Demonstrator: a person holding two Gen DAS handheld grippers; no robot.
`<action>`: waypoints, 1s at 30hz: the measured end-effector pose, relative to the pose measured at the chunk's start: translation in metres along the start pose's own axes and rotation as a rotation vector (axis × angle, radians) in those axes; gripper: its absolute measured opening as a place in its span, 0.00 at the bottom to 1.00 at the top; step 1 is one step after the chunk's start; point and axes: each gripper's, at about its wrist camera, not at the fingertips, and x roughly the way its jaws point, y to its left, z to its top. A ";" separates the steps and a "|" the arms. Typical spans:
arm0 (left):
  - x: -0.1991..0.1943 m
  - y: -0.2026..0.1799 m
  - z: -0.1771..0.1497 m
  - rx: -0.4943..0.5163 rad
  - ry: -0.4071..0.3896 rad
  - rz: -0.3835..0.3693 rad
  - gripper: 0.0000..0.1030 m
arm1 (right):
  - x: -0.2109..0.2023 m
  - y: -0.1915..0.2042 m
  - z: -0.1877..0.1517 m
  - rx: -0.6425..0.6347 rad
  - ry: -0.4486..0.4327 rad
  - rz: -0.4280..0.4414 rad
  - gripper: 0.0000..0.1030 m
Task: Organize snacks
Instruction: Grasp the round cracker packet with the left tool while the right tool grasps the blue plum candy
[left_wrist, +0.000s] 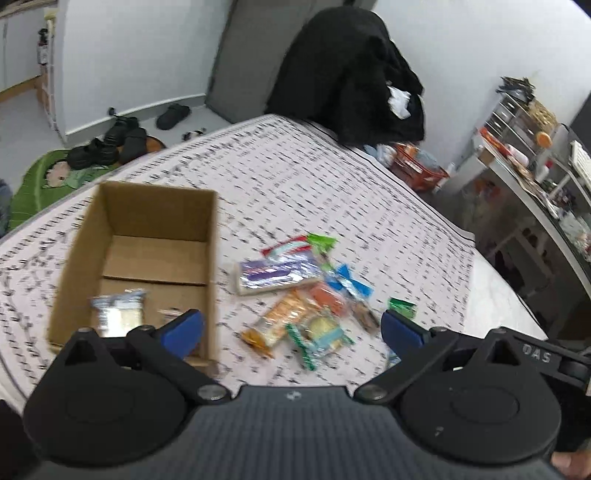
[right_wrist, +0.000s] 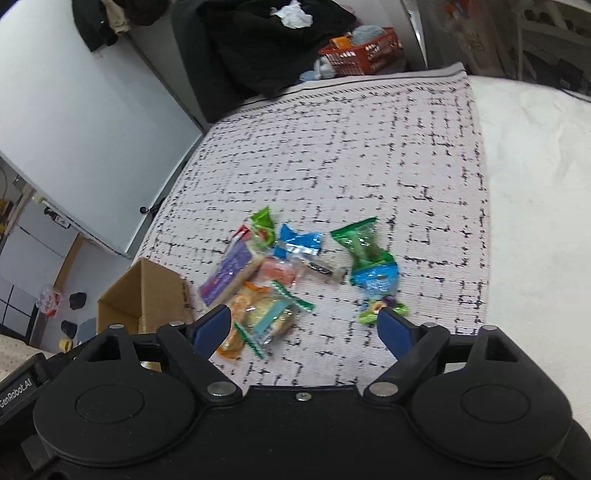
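Observation:
A brown cardboard box (left_wrist: 159, 210) stands open on the checked cloth, with one pale snack packet (left_wrist: 118, 314) inside it. To its right lies a loose pile of snacks: a purple packet (left_wrist: 273, 275), a blue packet (left_wrist: 347, 282) and an orange cracker packet (left_wrist: 284, 317). My left gripper (left_wrist: 293, 328) hovers open over the near edge of the pile, holding nothing. In the right wrist view the same pile shows, with the purple packet (right_wrist: 229, 273), the blue packet (right_wrist: 299, 245) and a green-and-blue packet (right_wrist: 369, 266) apart on the right. My right gripper (right_wrist: 304, 326) is open and empty above the cloth, and the box (right_wrist: 147, 291) is at its left.
The checked cloth (left_wrist: 295, 177) covers most of the table; a bare white strip (right_wrist: 535, 184) runs along its right side. Black clothing (left_wrist: 351, 74) hangs behind the far edge, beside an orange basket (right_wrist: 364, 51). A cluttered shelf (left_wrist: 517, 140) stands at the right. Shoes (left_wrist: 110, 144) lie on the floor.

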 end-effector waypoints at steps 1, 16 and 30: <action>0.003 -0.004 -0.001 0.007 0.005 -0.001 0.98 | 0.001 -0.004 0.000 0.005 0.005 0.002 0.77; 0.060 -0.040 -0.013 0.026 0.090 -0.003 0.87 | 0.039 -0.043 0.011 0.048 0.065 0.008 0.67; 0.124 -0.046 -0.025 -0.040 0.184 0.065 0.76 | 0.082 -0.057 0.019 0.046 0.123 0.010 0.65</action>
